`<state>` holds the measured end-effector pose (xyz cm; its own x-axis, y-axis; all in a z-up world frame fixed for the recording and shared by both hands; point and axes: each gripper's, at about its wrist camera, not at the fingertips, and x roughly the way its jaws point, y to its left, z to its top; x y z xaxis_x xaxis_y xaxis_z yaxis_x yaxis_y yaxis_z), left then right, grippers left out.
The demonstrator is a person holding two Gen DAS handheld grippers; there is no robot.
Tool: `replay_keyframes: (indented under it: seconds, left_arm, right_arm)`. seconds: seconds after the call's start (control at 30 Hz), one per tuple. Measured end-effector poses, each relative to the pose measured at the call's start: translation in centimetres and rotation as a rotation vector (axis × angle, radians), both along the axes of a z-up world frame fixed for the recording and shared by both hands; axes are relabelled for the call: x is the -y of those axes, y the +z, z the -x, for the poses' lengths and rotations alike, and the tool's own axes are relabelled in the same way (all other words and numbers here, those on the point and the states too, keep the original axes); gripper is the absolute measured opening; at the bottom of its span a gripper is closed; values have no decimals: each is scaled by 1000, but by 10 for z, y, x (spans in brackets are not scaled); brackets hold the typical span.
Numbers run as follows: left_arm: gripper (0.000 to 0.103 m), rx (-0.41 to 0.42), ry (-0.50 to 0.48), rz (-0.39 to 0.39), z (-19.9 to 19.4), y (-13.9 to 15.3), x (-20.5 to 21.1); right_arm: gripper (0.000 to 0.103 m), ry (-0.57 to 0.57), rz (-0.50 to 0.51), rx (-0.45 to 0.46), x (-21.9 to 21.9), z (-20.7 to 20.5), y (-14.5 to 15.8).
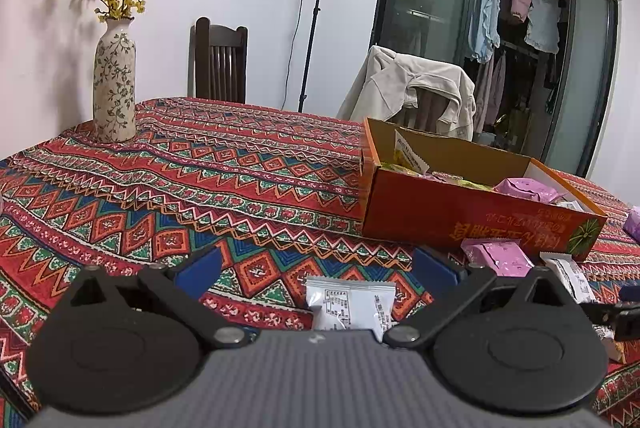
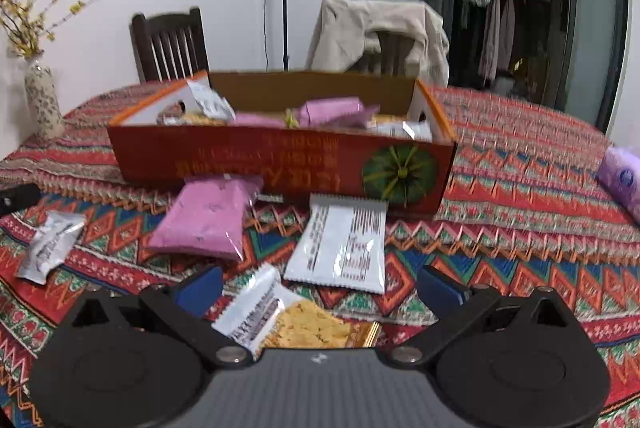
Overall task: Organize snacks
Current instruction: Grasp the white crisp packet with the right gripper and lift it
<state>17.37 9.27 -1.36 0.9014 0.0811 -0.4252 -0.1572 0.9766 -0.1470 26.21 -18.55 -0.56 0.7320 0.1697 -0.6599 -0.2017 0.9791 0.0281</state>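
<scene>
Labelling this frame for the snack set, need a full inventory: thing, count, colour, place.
box: 1, orange-red cardboard, open top, mid-table, several packets inside
pink packet: 1, on cloth against the box front
large white packet: 1, printed text, in front of the box
silver packet: 1, on cloth, left of the pink one
yellow cracker packet: 1, white end, between the right jaws
purple pack: 1, far right table edge
vase: 1, white floral, yellow blossoms, far left
chairs: 2, dark wood; one draped with a beige jacket
tablecloth: 1, red patterned
left gripper: jaws open, over the silver packet
right gripper: jaws open
</scene>
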Motion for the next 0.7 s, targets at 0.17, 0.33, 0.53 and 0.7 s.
replay_keyframes:
  seconds: [0.17, 0.33, 0.53, 0.7]
  left_arm:
    - [103, -1, -1, 1, 0, 0, 0]
    - [103, -2, 5, 1, 0, 0, 0]
    - [103, -5, 10, 3, 0, 0, 0]
    - [103, -7, 13, 3, 0, 0, 0]
  right_arm:
    - [103, 25, 22, -45, 1, 3, -15]
    - [103, 48, 16, -38, 3, 3, -15]
    - [103, 59, 16, -40, 3, 1, -15]
    - [103, 78, 11, -40, 2, 0, -15]
